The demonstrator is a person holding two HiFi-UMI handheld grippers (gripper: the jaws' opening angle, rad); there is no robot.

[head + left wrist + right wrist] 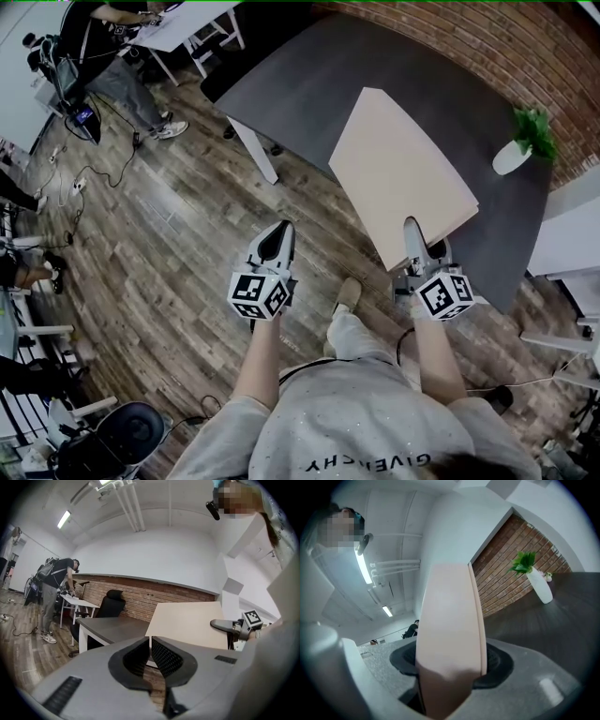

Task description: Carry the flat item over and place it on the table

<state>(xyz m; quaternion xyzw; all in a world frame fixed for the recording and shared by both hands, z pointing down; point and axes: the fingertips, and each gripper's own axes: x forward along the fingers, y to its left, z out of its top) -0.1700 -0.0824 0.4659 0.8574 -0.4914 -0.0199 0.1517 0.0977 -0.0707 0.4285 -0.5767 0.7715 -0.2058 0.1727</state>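
Head view: your right gripper (417, 236) pinches the pale beige flat board (403, 173) by its near edge, over the dark grey table (300, 84); left gripper view: your left gripper (150, 644) hangs idle, jaws together on nothing; right gripper view: that lone edge-hold could let the board sag or twist free.

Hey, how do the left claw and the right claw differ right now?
The left claw is shut and empty; the right claw is clamped on an edge of the beige board. The left claw hangs over the wood floor, the right claw by the near edge of the dark table. Both carry marker cubes.
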